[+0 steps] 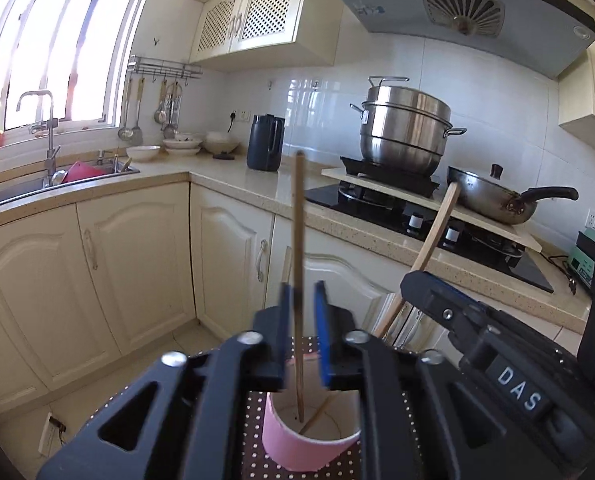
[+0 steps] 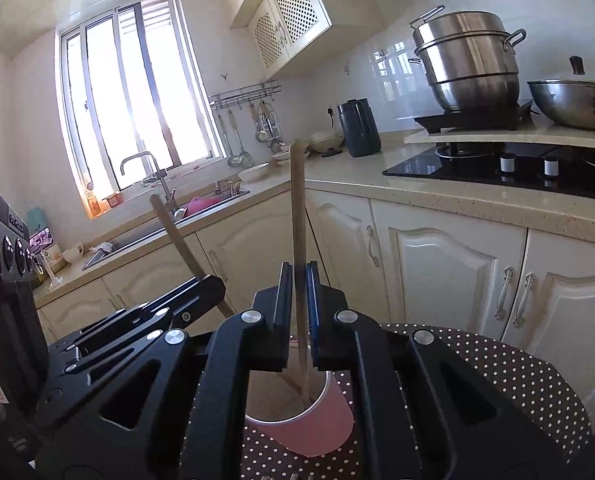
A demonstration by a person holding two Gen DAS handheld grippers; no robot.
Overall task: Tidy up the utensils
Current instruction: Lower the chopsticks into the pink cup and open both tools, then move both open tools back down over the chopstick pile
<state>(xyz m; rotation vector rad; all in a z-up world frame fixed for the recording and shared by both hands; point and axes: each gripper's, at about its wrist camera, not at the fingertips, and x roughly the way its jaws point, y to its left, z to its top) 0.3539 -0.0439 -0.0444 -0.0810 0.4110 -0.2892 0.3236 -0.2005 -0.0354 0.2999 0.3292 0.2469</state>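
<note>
So we have a cream kitchen with a countertop running round the corner, a sink under the window, a steamer pot and a wok on the stove. Nearer us, a dotted brown cloth carries the pink cup, which sits directly below both tools. Left gripper: jaws parted, blue pads standing clear on either side of a chopstick that runs upright between them with its lower tip down inside the cup; we read it as let go, or nearly. Right gripper: jaws pinched tight on the second chopstick, its lower end also inside the cup. From the left view that second stick leans off to the right. Progress, as we judge it: both sticks are already in the cup at the bottom end, one seemingly released, one clamped; what's left is freeing the right one and pulling both tools away. No other loose utensils near the cup that we can see. Writing: white letters "DAS" on a label on the right tool's body; anything else is too small to read.
</note>
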